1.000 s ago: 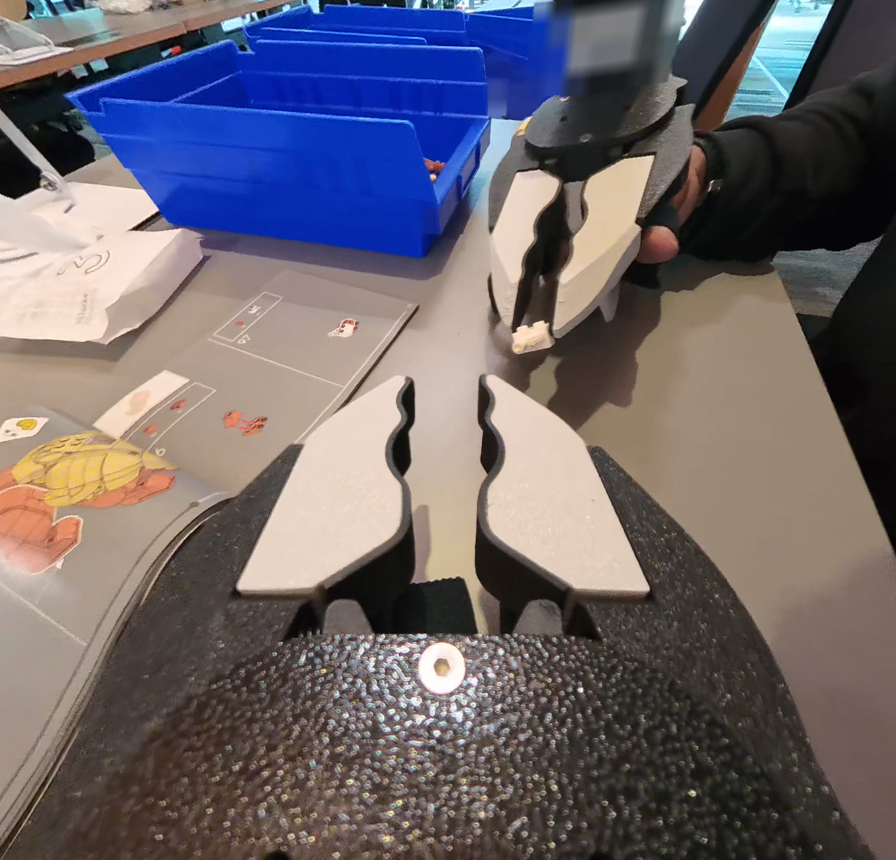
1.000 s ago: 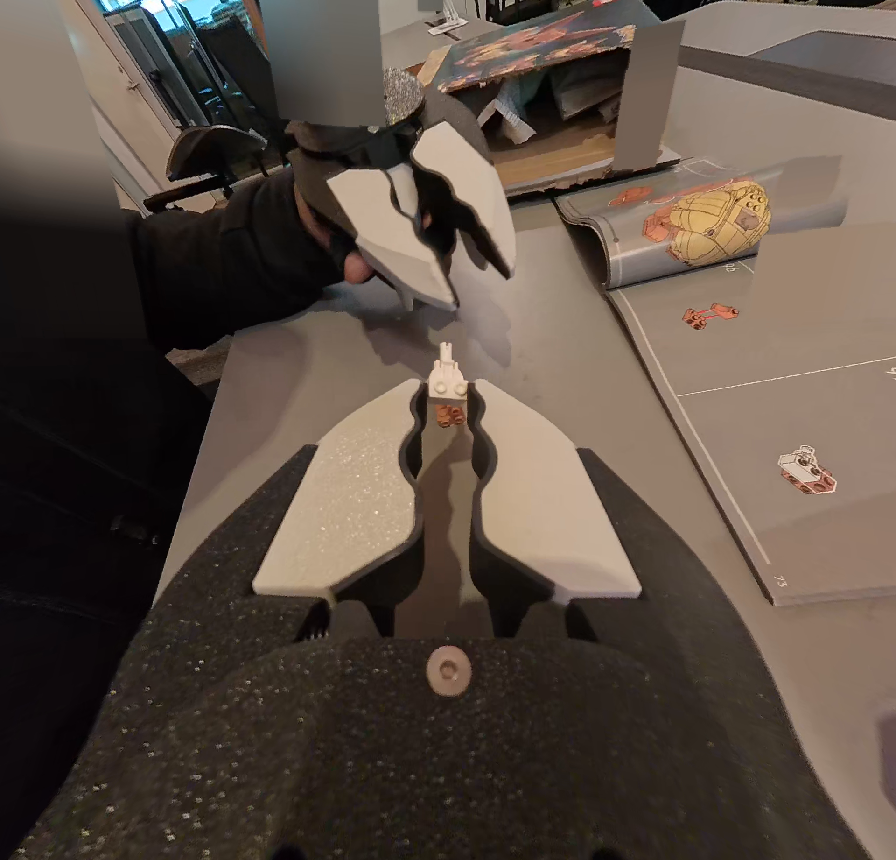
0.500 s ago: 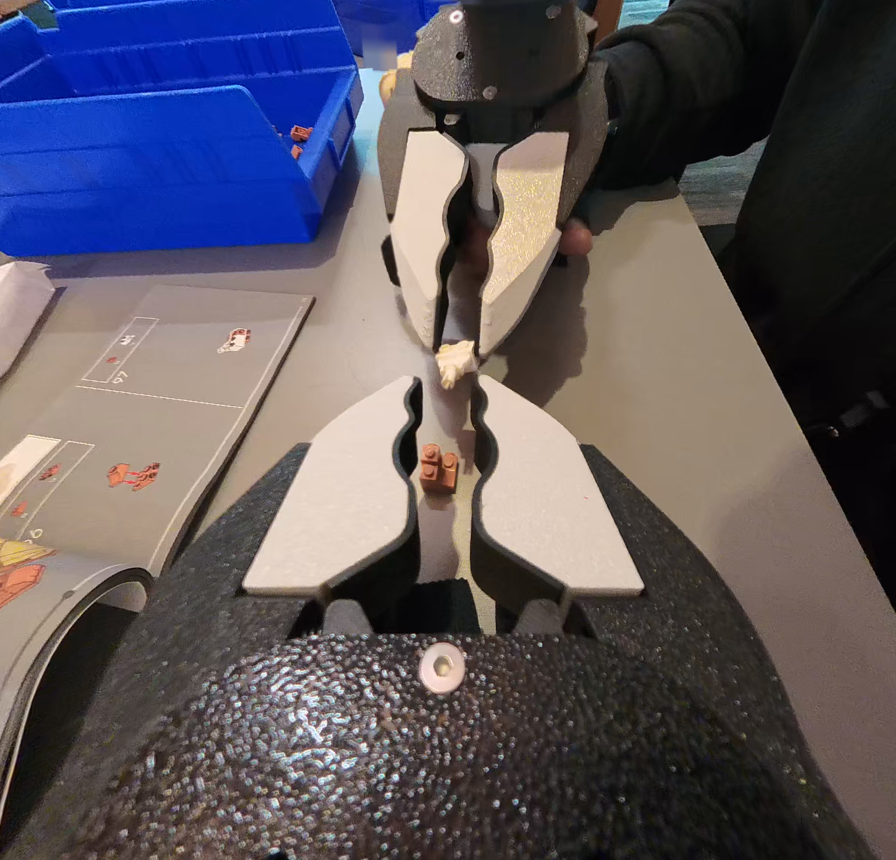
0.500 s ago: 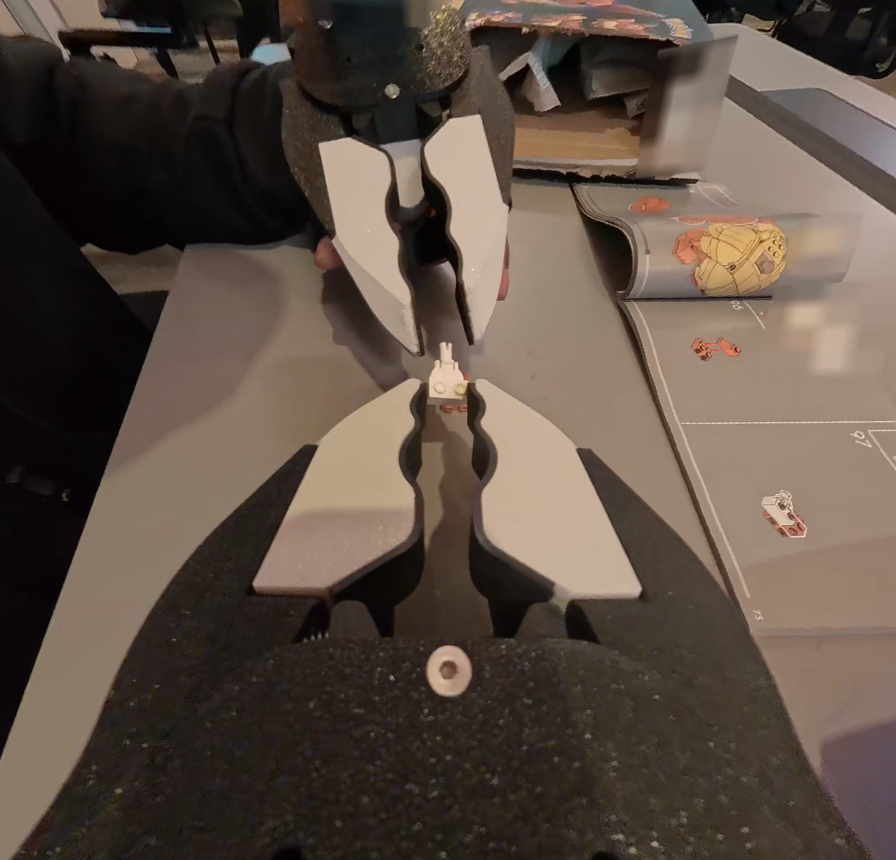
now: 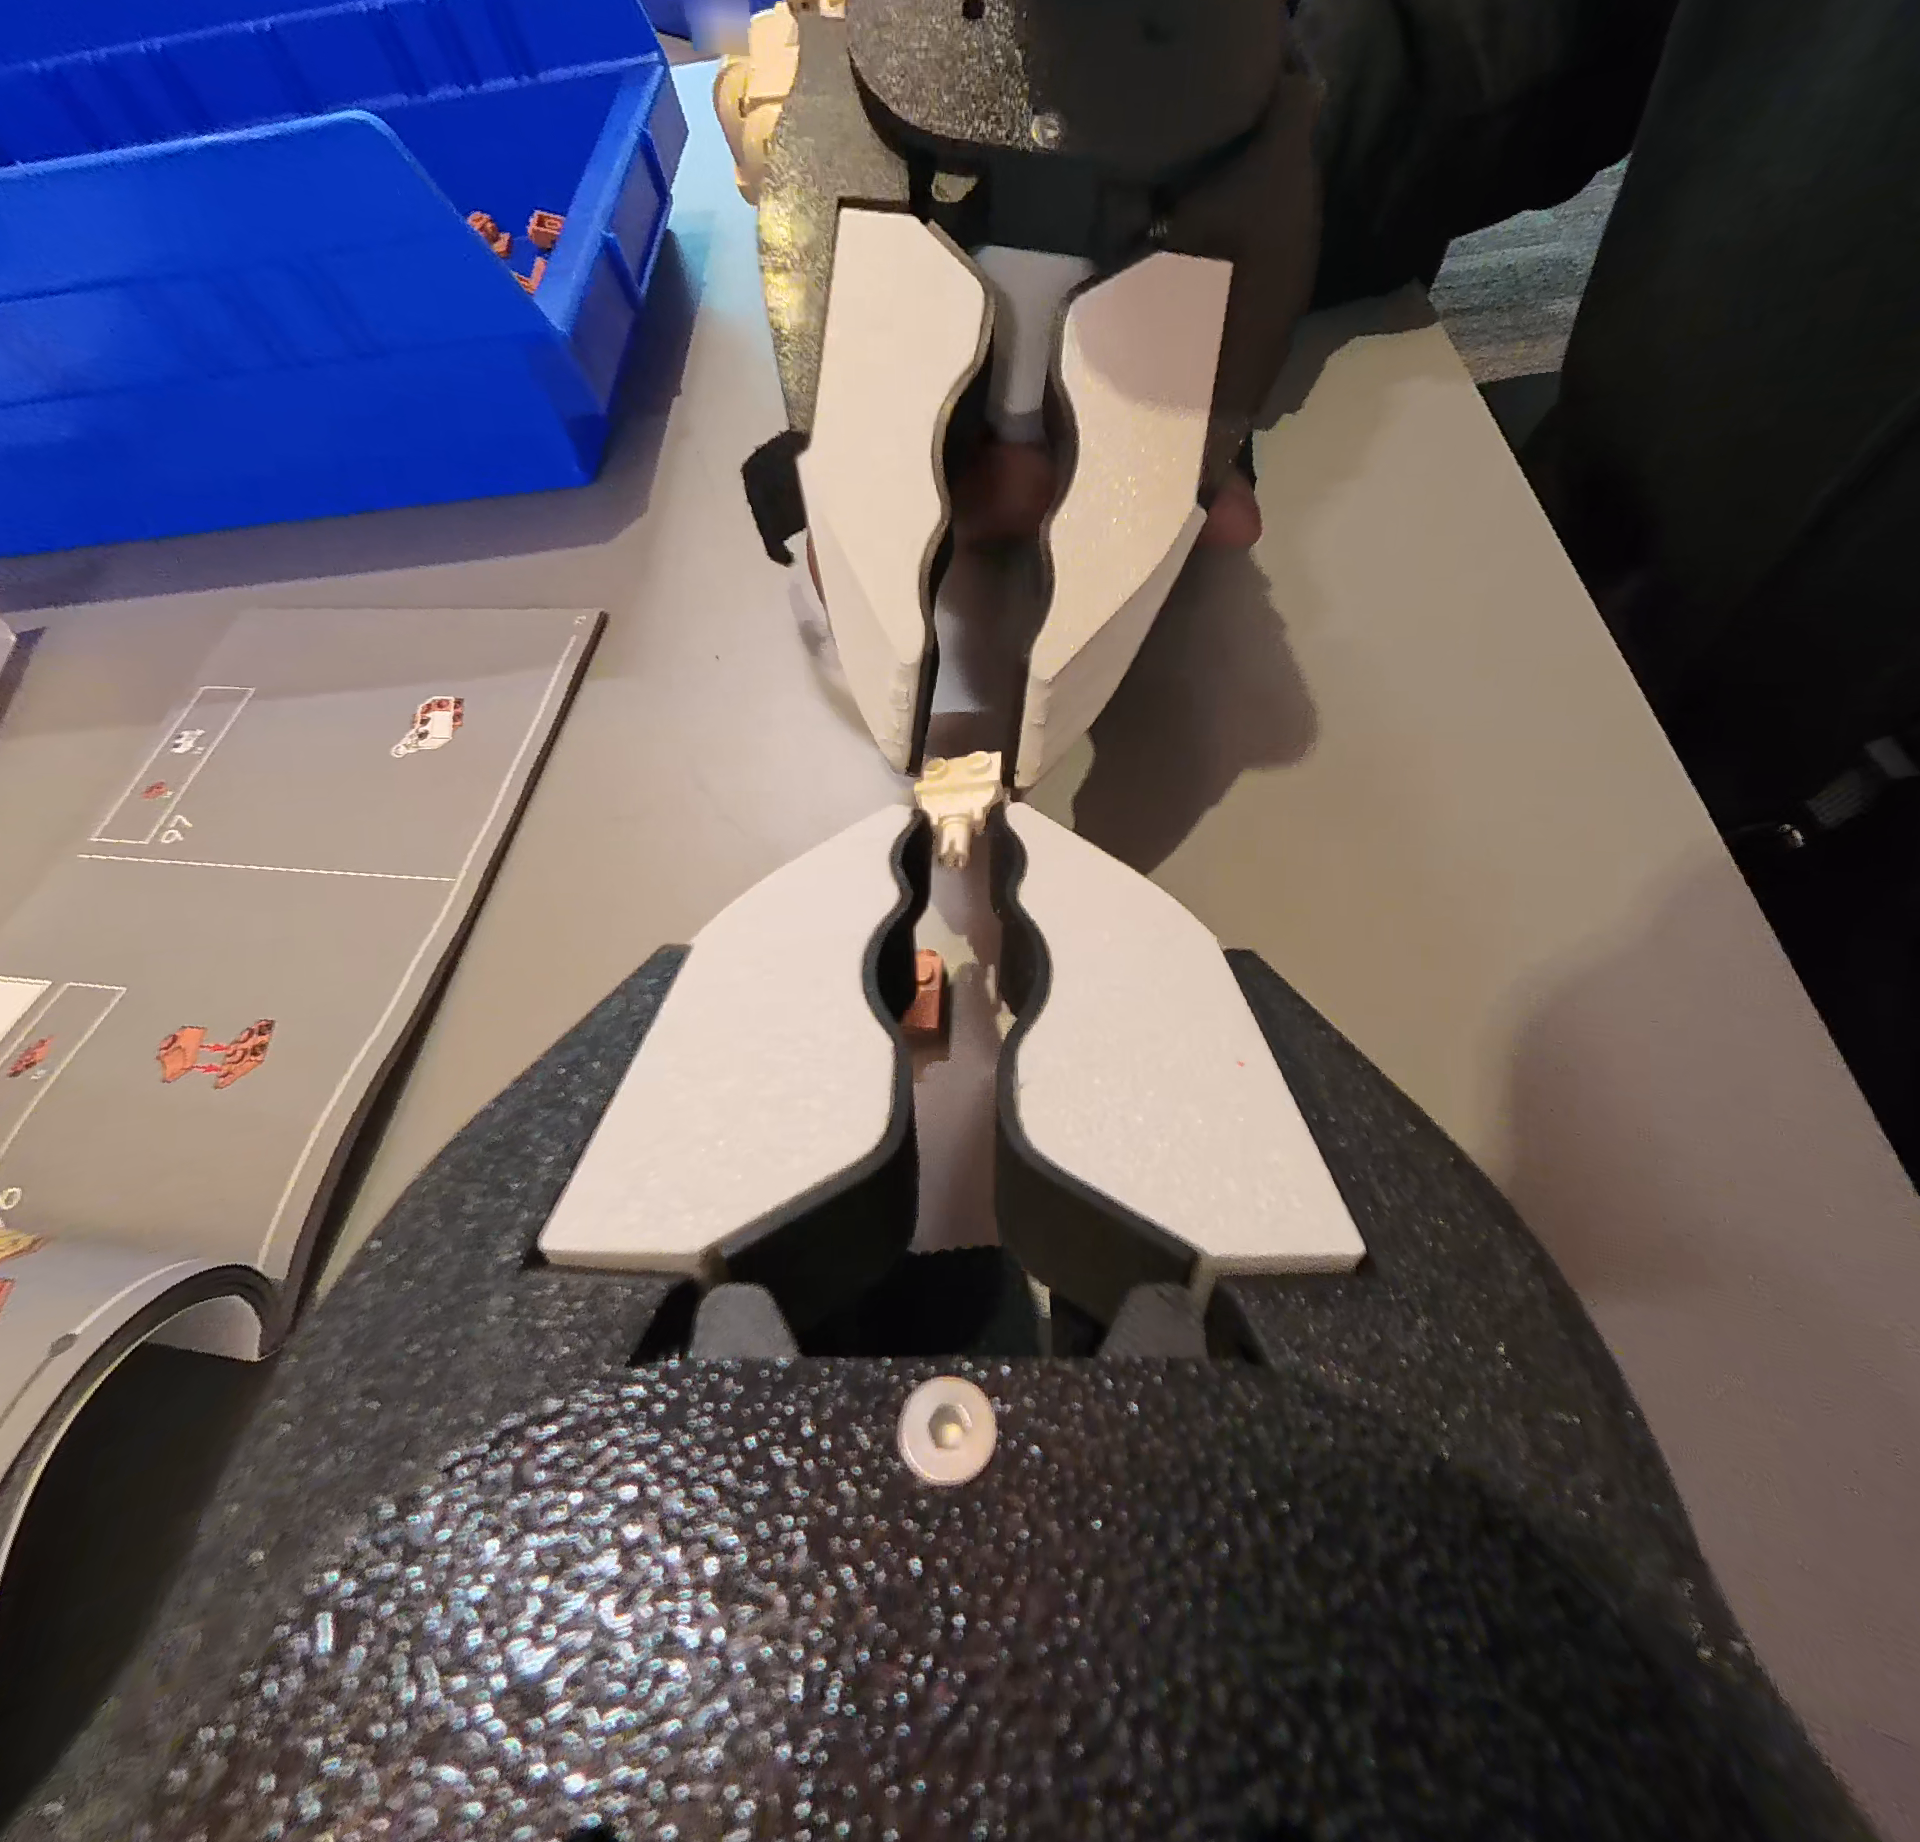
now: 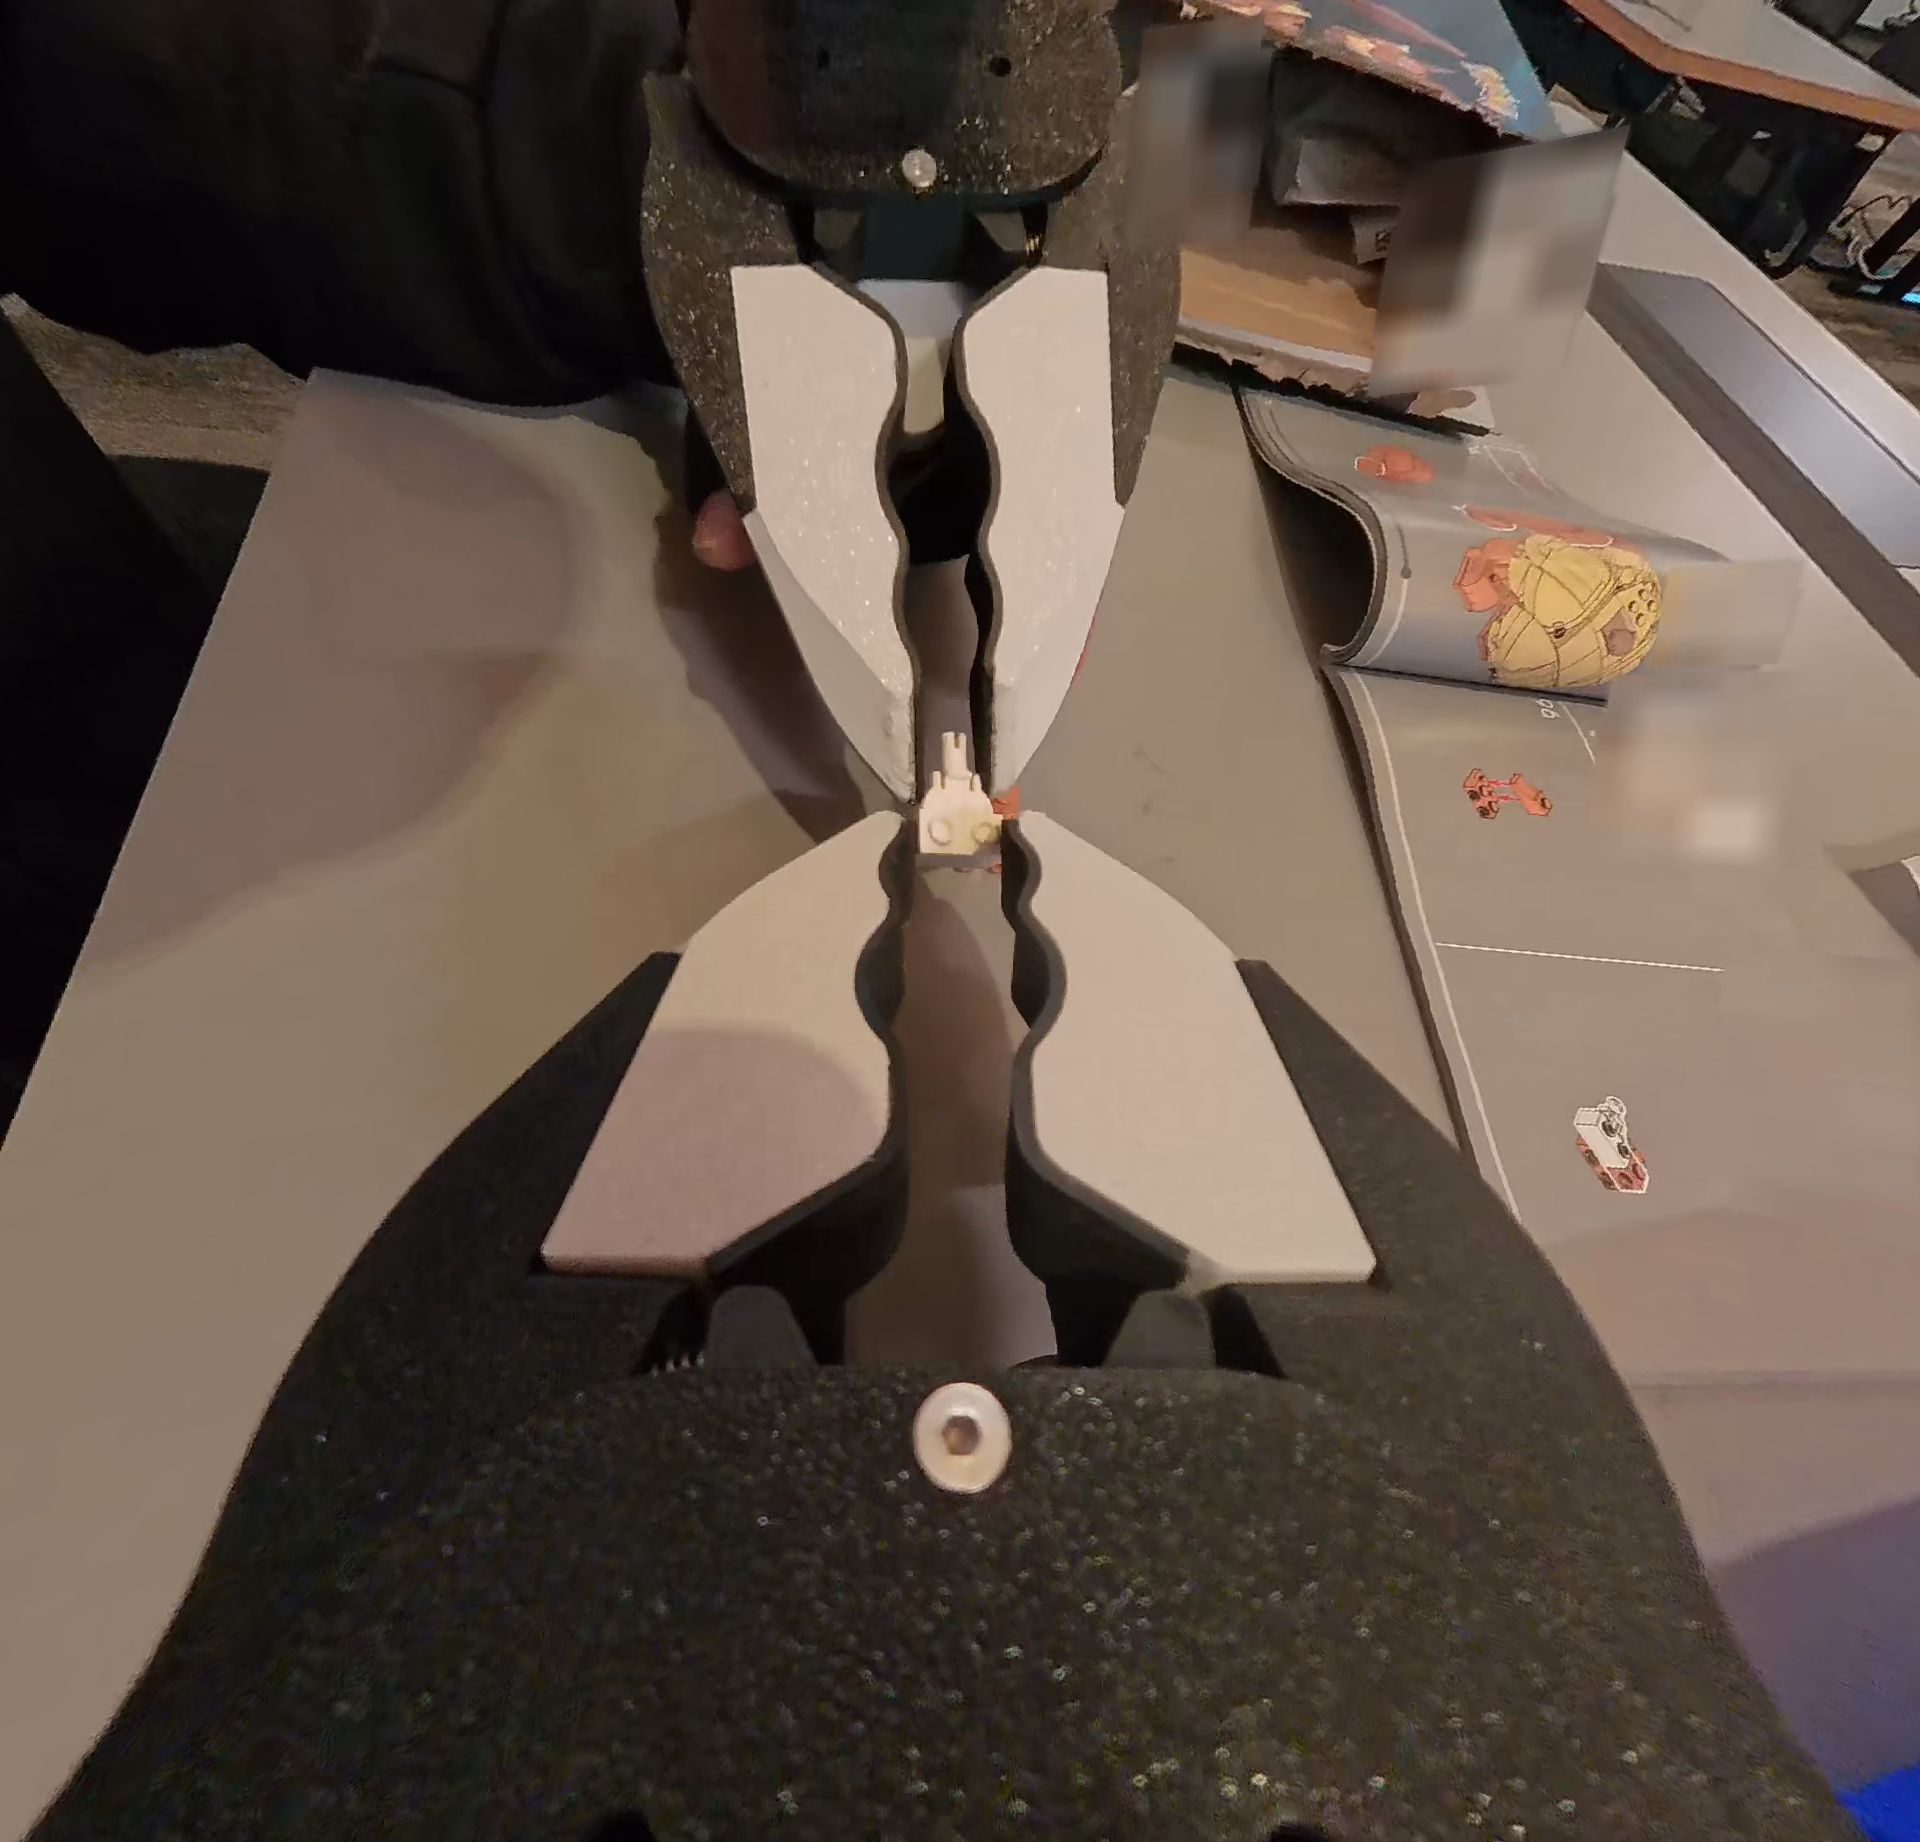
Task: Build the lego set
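Note:
My right gripper (image 6: pixel 961 836) is shut on a small white brick piece (image 6: pixel 956 824) with a thin pin, held just above the grey table (image 6: pixel 416 753). In the left wrist view the right gripper (image 5: pixel 961 764) holds the white piece (image 5: pixel 961 790) tip to tip with my left gripper (image 5: pixel 956 831). The pin pokes into the narrow gap between the left fingertips, and a gap shows on each side of it. The left gripper is open and also shows in the right wrist view (image 6: pixel 956 774). A small brown brick (image 5: pixel 925 997) shows low between the left fingers, seemingly on the table.
Blue bins (image 5: pixel 312 286) holding a few brown pieces stand at the far left. An open instruction booklet (image 5: pixel 312 857) lies beside the grippers and also shows in the right wrist view (image 6: pixel 1610 909). A tan model (image 5: pixel 769 78) stands behind the right gripper. A torn cardboard box (image 6: pixel 1351 78) stands farther off.
The two grippers have come together tip to tip. The left fingers have narrowed around the white piece's pin. The right gripper has kept its hold on the white piece.

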{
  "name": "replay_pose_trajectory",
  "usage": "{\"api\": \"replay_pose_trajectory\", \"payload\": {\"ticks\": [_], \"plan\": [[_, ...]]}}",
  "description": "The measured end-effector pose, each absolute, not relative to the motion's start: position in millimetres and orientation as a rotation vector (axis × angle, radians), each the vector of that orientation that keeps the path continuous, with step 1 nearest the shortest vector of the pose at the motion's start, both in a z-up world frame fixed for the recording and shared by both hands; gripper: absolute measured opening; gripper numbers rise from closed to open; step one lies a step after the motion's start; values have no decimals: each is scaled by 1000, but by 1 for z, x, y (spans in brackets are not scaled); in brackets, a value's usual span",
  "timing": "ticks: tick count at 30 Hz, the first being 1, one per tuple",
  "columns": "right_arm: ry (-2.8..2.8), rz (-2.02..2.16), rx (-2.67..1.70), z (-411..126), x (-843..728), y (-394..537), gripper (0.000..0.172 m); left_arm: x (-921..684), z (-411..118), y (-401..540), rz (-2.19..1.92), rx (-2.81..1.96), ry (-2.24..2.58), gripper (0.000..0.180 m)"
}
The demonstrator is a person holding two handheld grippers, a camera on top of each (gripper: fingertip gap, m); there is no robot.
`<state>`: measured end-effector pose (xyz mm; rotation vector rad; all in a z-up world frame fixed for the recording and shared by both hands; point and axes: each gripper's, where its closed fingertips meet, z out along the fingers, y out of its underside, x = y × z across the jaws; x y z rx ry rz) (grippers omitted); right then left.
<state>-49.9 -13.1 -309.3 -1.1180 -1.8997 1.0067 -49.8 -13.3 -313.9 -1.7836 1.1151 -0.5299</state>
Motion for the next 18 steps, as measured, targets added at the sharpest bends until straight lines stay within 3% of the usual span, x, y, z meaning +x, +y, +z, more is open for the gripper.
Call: {"api": "replay_pose_trajectory", "payload": {"ticks": [18], "plan": [[-2024, 921, -1183, -329, -53, -15, 29, -73, -338, -25, -430, -1898, 1245, 9]]}}
